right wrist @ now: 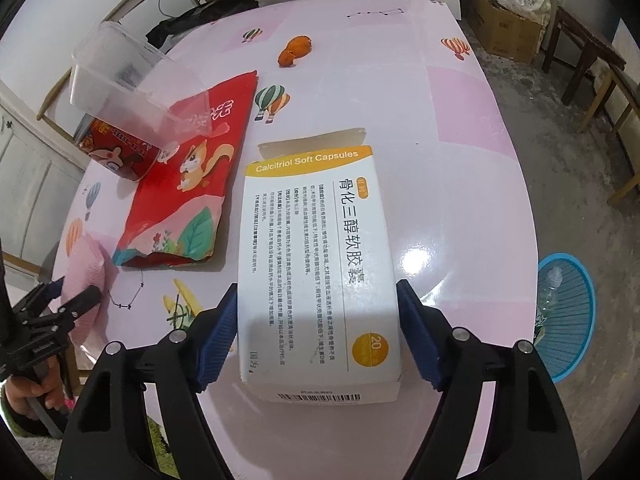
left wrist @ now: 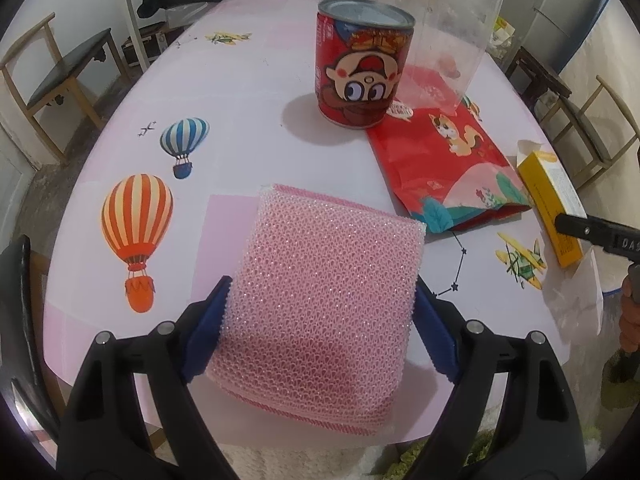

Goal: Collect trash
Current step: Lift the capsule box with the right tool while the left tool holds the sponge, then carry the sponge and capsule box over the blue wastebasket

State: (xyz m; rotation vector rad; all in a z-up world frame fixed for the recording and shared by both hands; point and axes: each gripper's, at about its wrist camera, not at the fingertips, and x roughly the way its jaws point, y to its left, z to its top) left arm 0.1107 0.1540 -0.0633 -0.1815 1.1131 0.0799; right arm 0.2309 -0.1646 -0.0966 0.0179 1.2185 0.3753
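Observation:
My left gripper (left wrist: 320,308) is shut on a pink mesh sponge (left wrist: 324,300) and holds it over the near part of the pink table (left wrist: 240,92). My right gripper (right wrist: 318,312) is shut on a white and yellow medicine box (right wrist: 316,260), whose far flap is open. A red can (left wrist: 362,66) stands ahead of the left gripper, with a red snack bag (left wrist: 448,168) lying flat to its right. The bag also shows in the right wrist view (right wrist: 188,184).
A clear plastic container (left wrist: 436,24) stands behind the can. Orange peel pieces (right wrist: 294,50) lie on the far side of the table. A blue basket (right wrist: 568,312) with a plastic bottle sits on the floor to the right. Wooden chairs (left wrist: 60,76) stand around the table.

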